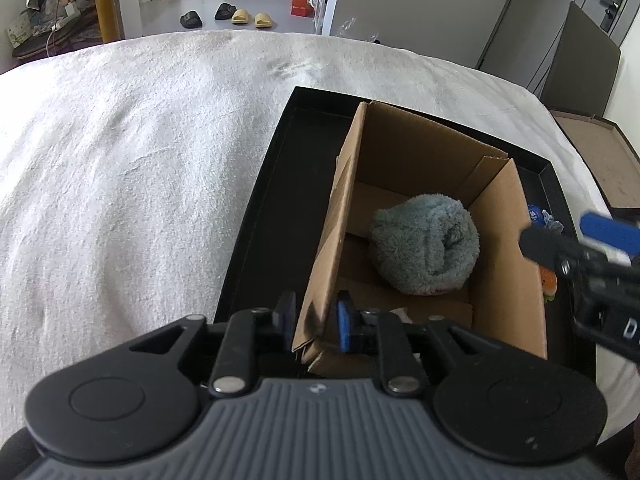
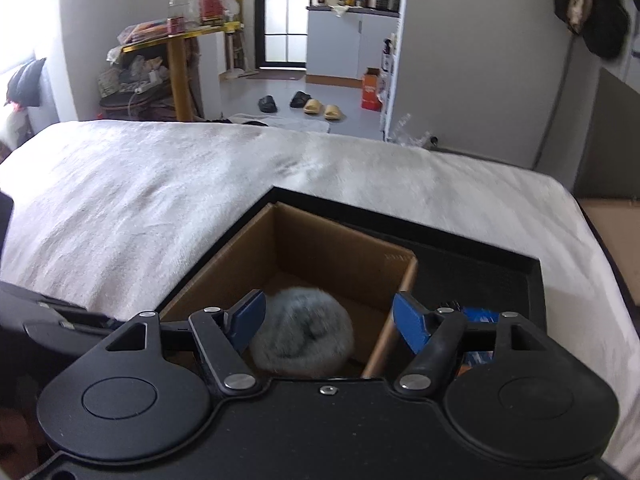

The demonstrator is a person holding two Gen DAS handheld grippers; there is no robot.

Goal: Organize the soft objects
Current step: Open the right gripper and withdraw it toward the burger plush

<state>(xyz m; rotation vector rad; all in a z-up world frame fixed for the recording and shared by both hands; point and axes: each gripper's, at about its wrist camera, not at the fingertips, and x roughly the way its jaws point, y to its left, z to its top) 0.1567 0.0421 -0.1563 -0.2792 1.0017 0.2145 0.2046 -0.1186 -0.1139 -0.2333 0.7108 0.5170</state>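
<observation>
A grey-blue fluffy rolled towel (image 1: 426,250) lies inside an open cardboard box (image 1: 516,264); it also shows in the right wrist view (image 2: 304,334). The box (image 2: 340,256) stands in a black tray (image 1: 260,216) on the white bed. My left gripper (image 1: 314,326) is shut on the box's near left wall. My right gripper (image 2: 329,322) is open and empty, above the towel, its fingers astride the box's right wall; it shows in the left wrist view (image 1: 568,240) at the right.
The white blanket (image 1: 140,160) covers the bed around the tray (image 2: 500,268). Small blue and orange items (image 1: 546,280) lie in the tray right of the box. Slippers, an orange carton and a cluttered shelf are on the floor beyond.
</observation>
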